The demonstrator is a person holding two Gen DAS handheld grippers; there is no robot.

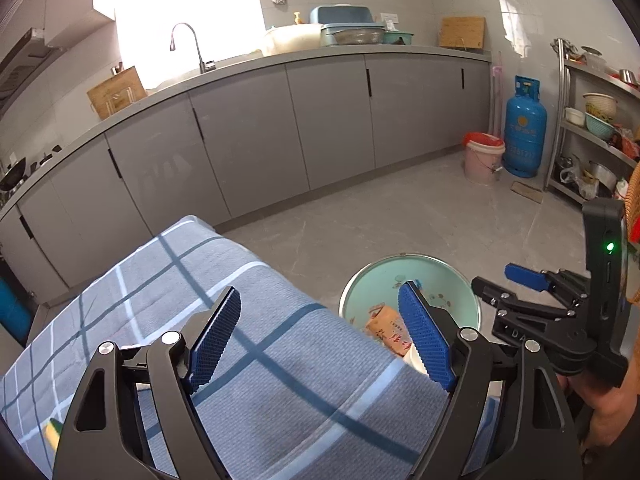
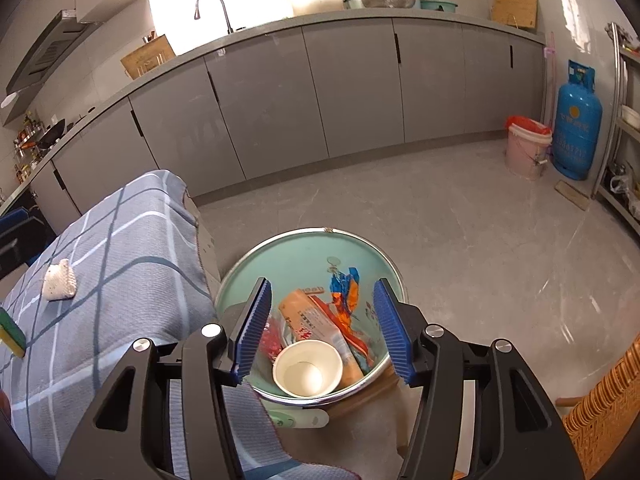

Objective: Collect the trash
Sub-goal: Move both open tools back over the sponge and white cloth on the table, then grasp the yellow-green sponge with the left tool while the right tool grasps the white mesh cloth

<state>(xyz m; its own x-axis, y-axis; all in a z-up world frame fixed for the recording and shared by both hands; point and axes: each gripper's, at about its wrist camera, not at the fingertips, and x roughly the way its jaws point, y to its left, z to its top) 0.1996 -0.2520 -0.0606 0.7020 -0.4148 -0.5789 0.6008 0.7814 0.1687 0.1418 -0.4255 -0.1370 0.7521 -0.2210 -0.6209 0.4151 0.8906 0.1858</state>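
**Spotter:** What are your grippers doing?

**Me:** Both are released with nothing between the pads. The right gripper (image 2: 322, 330) hangs over the green bin (image 2: 240, 276), lower centre of its frame, jaws part open. Below it in the bin I see a paper cup (image 2: 307, 368), a tan wrapper (image 2: 308, 320) and a blue-orange wrapper (image 2: 345, 292). The left gripper (image 1: 320, 340) is spread wide above the checked cloth (image 1: 280, 380) on the table, with the bin's rim just to its lower right.

**Spotter:** Anything left to collect?

**Me:** In the right view, at the left of the frame, a white crumpled scrap (image 2: 60, 280) lies on the cloth, and a yellow-green sponge (image 2: 12, 332) sits at the far left edge. I judge the scrap to be the next trash; the sponge may not be trash.

**Spotter:** Which hand?

**Me:** The scrap lies left of the bin, well away from the right gripper. I reckon the left is nearer, though its view does not show the scrap. Its long axis runs roughly across the frame.
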